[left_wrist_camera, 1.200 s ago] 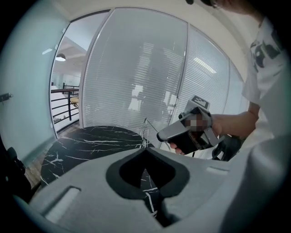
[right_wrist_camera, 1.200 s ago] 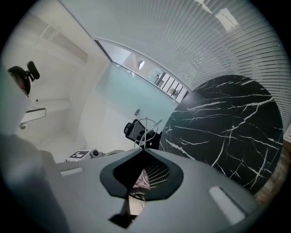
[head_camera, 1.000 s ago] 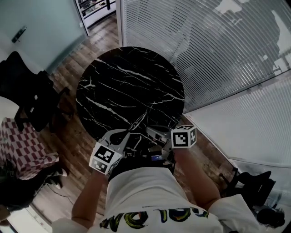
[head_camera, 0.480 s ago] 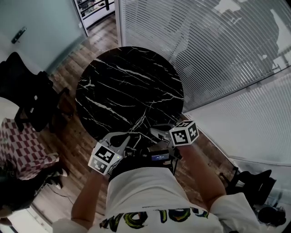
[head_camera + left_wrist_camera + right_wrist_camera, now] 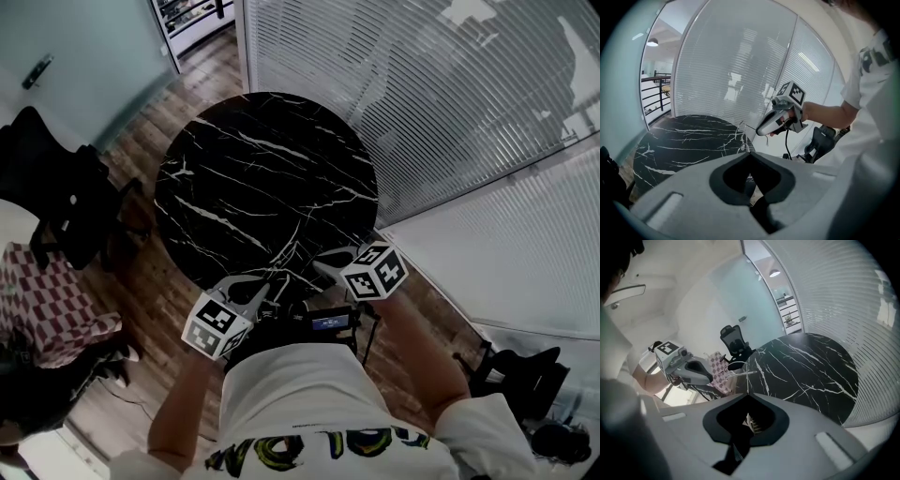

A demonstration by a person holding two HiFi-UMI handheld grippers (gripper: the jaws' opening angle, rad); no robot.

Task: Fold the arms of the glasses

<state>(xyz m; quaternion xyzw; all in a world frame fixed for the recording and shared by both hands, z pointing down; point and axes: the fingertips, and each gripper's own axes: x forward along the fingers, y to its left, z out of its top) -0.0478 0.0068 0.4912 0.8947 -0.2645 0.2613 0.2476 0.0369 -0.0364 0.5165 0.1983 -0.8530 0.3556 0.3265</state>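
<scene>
1. Your white T-shirt point(image 5: 309, 394) fills the bottom of the head view. Its coloured print is upside down and cut off by the edge, so I can't read it. Just above the hem, a small lit screen point(image 5: 328, 322) carries writing too small to make out.
2. Your left gripper point(image 5: 750, 152) is clenched. In its own view the jaws meet at a point, and a thin wire of the glasses point(image 5: 741, 373) climbs from that point toward 11 o'clock. It is pinching the glasses.
3. Your right gripper point(image 5: 748, 393) is clenched on them too. In its view a thin wire runs from the closed tips toward 12 o'clock. The rest of the frame sits at about 11 o'clock, just beside the left gripper's nose.
4. The cube on each gripper shows black-and-white square markers, patterns rather than letters.
5. The glasses span the gap between the two gripper tips, at the 6 o'clock rim of the round black marble table point(image 5: 262, 178), the edge nearest you. In the head view they lie at about 1 o'clock from the left gripper and 9 o'clock from the right. I cannot tell whether they touch the tabletop.
6. Farther out, a black office chair point(image 5: 66, 206) stands at the table's 9 o'clock and a checked cloth point(image 5: 47, 291) lies at 8 o'clock. Slatted blinds point(image 5: 422, 112) run from 12 to 3 o'clock.
</scene>
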